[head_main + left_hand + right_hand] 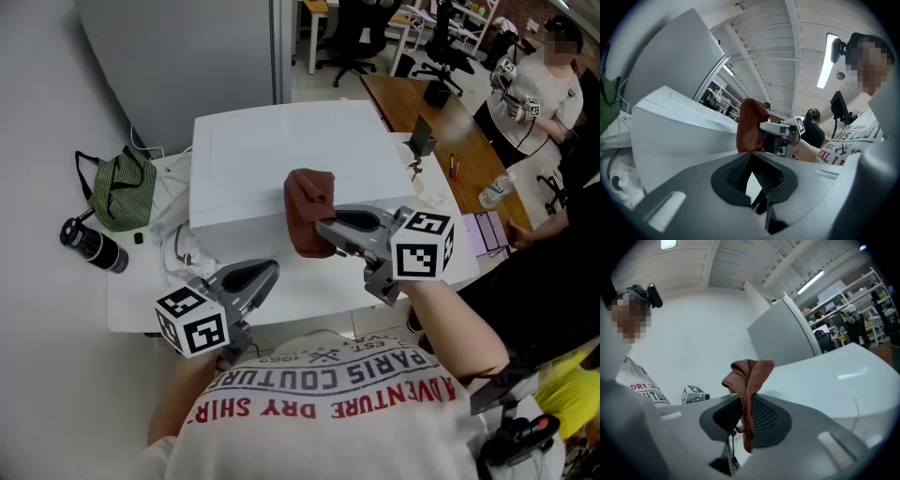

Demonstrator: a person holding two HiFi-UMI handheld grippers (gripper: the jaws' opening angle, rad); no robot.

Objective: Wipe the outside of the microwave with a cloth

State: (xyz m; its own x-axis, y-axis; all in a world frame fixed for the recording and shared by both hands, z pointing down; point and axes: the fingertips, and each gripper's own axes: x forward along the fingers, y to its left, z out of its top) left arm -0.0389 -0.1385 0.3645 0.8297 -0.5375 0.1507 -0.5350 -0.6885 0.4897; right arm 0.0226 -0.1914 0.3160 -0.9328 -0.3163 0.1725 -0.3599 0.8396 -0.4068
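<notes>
At the near top edge of the microwave (281,150), the right claw (323,230) clenches a brown cloth (307,211). Nearer and lower, the left claw (267,272) hangs pinched together, empty. Wiping looks barely begun; next comes a firm sweep across the top.

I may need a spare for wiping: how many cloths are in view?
1. The brown cloth is clamped in the right tool at the front top edge of the microwave. The green bag left of it is no cloth; others may be hidden.
</notes>
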